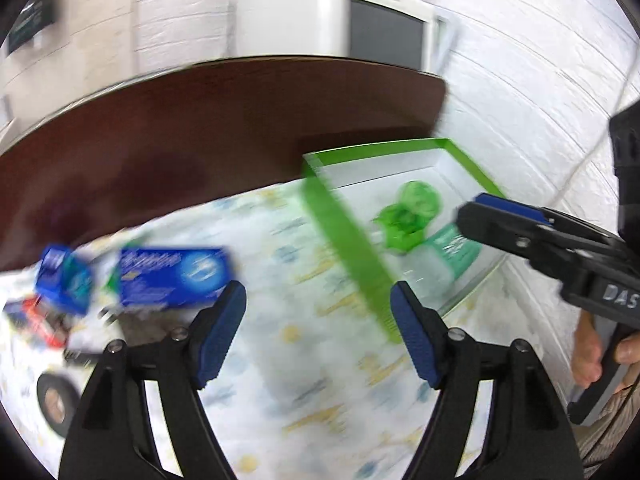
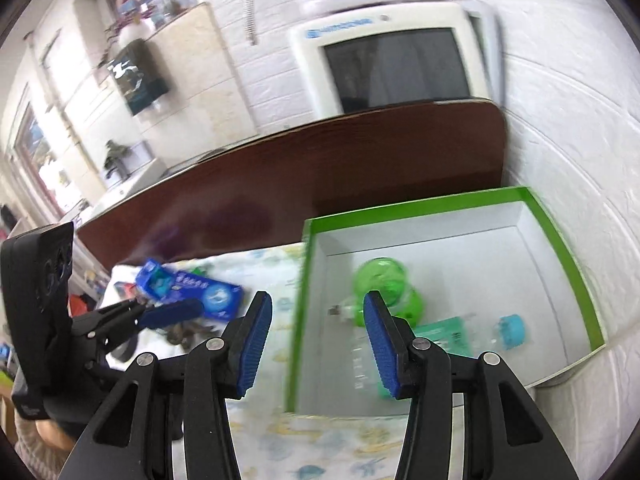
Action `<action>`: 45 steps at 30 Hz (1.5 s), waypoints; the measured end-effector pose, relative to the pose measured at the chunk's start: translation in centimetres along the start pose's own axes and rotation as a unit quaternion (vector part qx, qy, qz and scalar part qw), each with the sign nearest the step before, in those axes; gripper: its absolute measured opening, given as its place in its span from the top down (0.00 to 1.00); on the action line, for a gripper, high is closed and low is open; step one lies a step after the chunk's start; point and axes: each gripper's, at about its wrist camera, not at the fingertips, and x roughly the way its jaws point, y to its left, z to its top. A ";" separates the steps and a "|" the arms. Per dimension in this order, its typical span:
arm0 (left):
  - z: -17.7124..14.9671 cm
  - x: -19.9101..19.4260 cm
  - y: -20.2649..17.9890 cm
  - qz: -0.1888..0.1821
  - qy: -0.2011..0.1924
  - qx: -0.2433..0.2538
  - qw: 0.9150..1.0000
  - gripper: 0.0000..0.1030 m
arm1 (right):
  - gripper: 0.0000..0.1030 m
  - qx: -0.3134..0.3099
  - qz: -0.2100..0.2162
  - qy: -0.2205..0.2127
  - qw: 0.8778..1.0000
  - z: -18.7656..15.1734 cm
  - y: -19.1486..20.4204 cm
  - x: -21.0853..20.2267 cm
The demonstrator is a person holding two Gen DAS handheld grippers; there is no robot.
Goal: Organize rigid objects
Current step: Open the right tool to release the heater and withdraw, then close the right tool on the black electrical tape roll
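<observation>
Looking along the left gripper (image 1: 318, 332), jaws apart with only patterned cloth (image 1: 280, 360) showing between the blue pads (image 1: 218, 336), nothing held. Blurred throughout by motion, so print on the long blue box (image 1: 176, 276) at 9 o'clock stays unreadable; just beside it at the far left, a smaller blue box (image 1: 62, 278), and below that a red-and-white item (image 1: 38, 326) and a dark ring-shaped thing (image 1: 54, 400), both too smeared to name, the ring cut by the lens edge. At 2 o'clock, a green-rimmed tray (image 1: 348, 256) with pale inner walls, its near rim streaked into a diagonal band. Inside, a translucent green toy-like piece (image 1: 408, 216) and a clear bottle with a green label (image 1: 448, 248), partly masked by the right gripper (image 1: 470, 210) reaching in from 3 o'clock, its tips seen edge-on there. Behind that tool at the right border, fingers (image 1: 630, 350) around its handle, mostly cut off. From the right wrist view, right gripper (image 2: 318, 344) partway open, pads bare, poised over the tray's near-left corner (image 2: 304, 280); the right pad covering part of the green piece (image 2: 380, 276); the bottle (image 2: 460, 336) lying flat with a blue cap (image 2: 510, 330) toward 3 o'clock. At 9 o'clock, the left tool (image 2: 168, 314) side-on, hiding dark objects under it. Beyond, a dark wooden headboard (image 2: 320, 176) and an old cream monitor (image 2: 400, 56).
</observation>
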 end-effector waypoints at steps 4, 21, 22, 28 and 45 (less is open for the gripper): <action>-3.3 -2.5 6.8 0.073 0.006 -0.057 0.996 0.28 | 0.52 -0.040 0.036 0.017 0.998 -1.3 4.7 1.1; -12.0 -6.8 24.5 0.171 0.028 -0.214 0.962 0.45 | 0.52 -0.099 0.139 0.149 0.974 -7.3 25.1 15.9; -12.0 -6.6 24.8 0.167 0.030 -0.217 0.961 0.45 | 0.52 -0.091 0.135 0.151 0.975 -7.4 25.4 16.5; -11.6 -5.3 25.8 0.133 0.034 -0.229 0.964 0.52 | 0.52 -0.059 0.135 0.154 0.977 -6.8 26.1 18.2; -11.1 -4.5 25.0 0.103 0.037 -0.200 0.974 0.76 | 0.68 -0.033 0.164 0.218 0.961 -7.8 26.6 21.8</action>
